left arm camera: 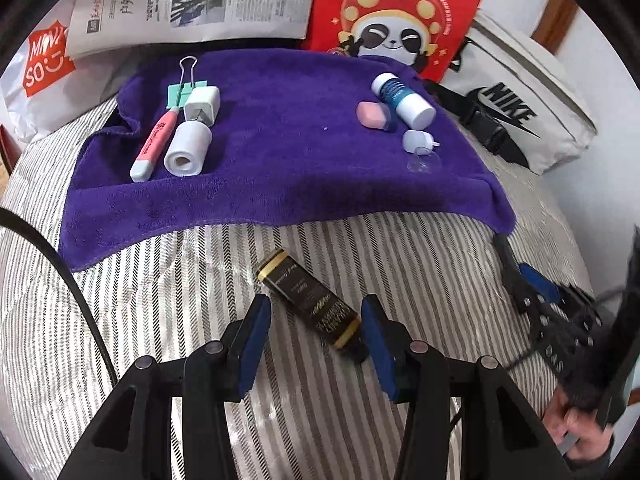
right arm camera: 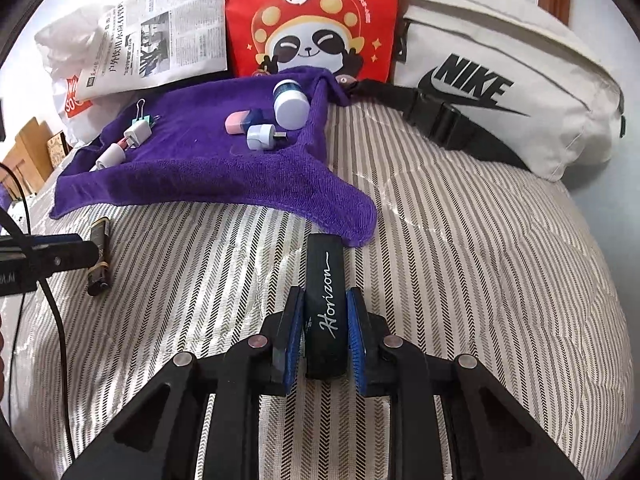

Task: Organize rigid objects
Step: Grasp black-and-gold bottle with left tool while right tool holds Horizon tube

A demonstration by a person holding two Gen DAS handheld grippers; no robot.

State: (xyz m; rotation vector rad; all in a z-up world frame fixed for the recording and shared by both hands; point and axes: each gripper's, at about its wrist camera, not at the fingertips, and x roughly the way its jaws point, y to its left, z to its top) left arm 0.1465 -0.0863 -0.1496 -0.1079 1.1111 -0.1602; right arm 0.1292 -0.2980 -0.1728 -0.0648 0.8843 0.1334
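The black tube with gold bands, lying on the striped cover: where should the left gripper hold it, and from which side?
Grip the black tube across its middle, between the gold bands, coming from above. It lies flat and slanted between the left gripper's open pads, so roll the wrist to square the pads to its long sides.

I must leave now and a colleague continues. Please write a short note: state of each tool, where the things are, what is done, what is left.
Left tool: open, astride the black-and-gold tube on the striped bedcover, not gripping.
Right tool: shut on the black Horizon case.
Done: two groups lie on the purple towel: clip, charger, highlighter, tape roll at its left; bottle, eraser, small plug at its right.
Left: tube and case are not on the towel yet.
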